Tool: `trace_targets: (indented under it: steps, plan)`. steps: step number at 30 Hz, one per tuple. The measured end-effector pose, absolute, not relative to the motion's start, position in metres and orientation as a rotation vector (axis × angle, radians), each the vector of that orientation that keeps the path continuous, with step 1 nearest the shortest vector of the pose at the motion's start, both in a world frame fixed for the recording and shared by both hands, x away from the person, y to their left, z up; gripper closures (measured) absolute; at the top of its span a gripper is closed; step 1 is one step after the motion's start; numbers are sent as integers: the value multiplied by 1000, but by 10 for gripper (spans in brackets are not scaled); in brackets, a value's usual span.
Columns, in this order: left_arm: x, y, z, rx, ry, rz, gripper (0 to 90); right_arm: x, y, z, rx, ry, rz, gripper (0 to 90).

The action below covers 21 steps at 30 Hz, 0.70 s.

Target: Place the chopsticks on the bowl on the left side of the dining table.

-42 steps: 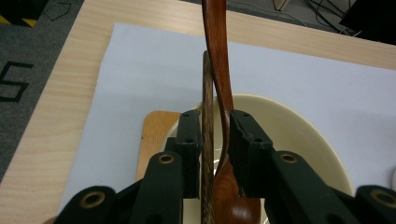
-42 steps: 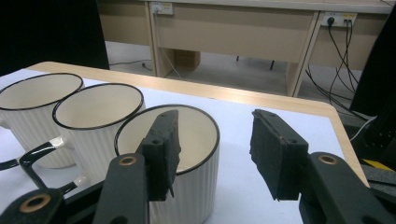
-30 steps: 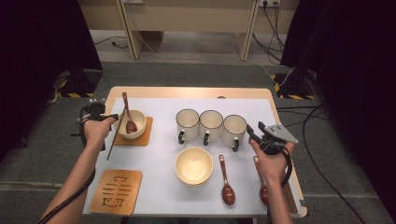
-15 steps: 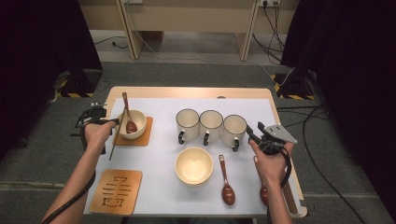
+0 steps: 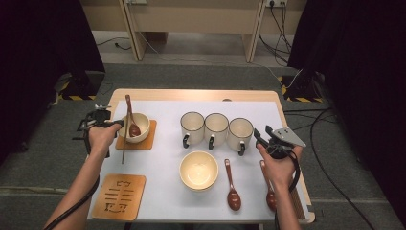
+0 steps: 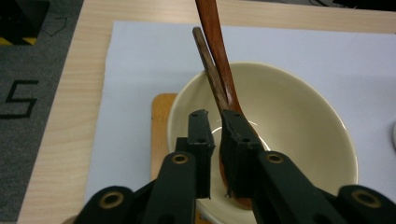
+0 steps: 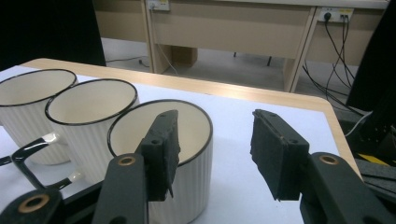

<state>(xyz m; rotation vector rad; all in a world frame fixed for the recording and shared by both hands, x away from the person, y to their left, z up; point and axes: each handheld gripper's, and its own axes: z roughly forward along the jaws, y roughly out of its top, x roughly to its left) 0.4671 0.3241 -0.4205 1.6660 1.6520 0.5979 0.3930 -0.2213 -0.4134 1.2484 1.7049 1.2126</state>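
One glossy red-brown wooden spoon (image 6: 219,56) in the cream bowl (image 6: 299,121), left gripper (image 6: 215,140) jaws just parted, seemingly off it.

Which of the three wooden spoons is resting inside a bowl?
The spoon at the far left: its head sits in the bowl on the square mat. The other two spoons lie flat on the table, near the right edge.

Spoon (image 5: 132,125) in bowl (image 5: 139,127) on coaster (image 5: 145,140); three mugs (image 5: 216,129) probably touching, rightward.
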Motion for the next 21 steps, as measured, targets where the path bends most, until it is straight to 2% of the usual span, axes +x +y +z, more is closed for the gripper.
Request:
trace_targets:
  steps: [6, 12, 16, 21]
  plan:
    - [460, 327, -420, 1646, 1601, 649, 693, 394, -223, -414, 1251, 1707, 1196, 529]
    - [447, 328, -414, 1611, 1527, 734, 504, 395, -221, -416, 1268, 1726, 1182, 549]
    - [437, 328, -412, 1584, 1486, 738, 408, 394, -223, -417, 1284, 1740, 1155, 564]
    - [424, 326, -417, 1557, 1457, 723, 358, 393, -227, -415, 1317, 1765, 1111, 579]
